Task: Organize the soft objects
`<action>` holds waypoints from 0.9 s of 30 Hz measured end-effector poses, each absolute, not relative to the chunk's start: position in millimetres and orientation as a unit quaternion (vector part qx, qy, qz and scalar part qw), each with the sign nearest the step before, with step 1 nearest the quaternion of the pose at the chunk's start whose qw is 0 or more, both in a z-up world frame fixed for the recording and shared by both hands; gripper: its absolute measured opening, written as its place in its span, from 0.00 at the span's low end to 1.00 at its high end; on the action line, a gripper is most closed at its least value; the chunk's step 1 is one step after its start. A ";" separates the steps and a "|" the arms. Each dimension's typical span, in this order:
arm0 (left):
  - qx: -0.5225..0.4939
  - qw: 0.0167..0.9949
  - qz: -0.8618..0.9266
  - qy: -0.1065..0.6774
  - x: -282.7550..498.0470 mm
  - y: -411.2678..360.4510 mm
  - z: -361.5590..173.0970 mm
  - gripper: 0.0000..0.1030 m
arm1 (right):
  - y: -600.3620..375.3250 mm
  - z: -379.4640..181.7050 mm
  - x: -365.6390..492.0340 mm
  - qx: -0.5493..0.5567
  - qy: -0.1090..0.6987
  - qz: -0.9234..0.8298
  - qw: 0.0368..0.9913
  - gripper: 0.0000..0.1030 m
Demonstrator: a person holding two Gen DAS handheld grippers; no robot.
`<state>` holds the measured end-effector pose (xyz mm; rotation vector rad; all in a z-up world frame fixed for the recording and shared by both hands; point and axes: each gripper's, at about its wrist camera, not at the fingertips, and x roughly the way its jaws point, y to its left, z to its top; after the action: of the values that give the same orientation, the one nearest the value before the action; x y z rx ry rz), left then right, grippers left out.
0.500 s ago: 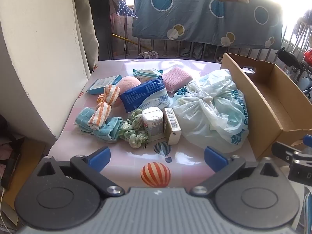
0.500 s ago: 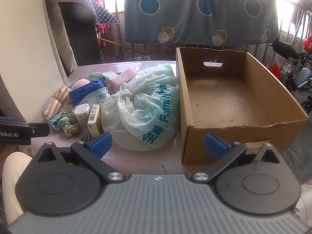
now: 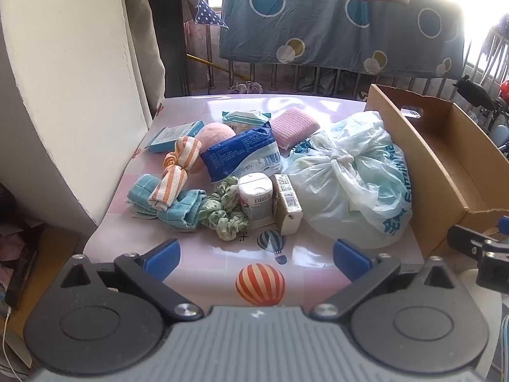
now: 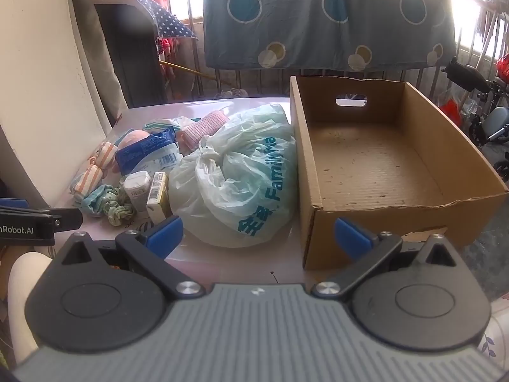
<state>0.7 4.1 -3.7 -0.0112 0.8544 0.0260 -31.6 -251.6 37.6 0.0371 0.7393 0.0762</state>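
Beside the cardboard box, knotted bag.

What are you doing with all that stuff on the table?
A person is holding two grabbers, and both the left gripper and the right gripper are wide open with nothing in them. A pile waits on the table: a knotted plastic bag, a green scrunchie, a teal cloth and an orange striped cloth. The cardboard box beside the bag has nothing in it, so sorting has not started.
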 end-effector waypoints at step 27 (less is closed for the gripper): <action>-0.004 0.907 0.010 0.420 1.2 0.3 -6.8 1.00 | -248.4 32.7 -26.3 0.017 0.374 0.035 0.926 0.99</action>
<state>1.2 0.3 -6.8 -0.0080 0.8678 0.0209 -26.3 -248.4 32.7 0.0352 0.7678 0.0710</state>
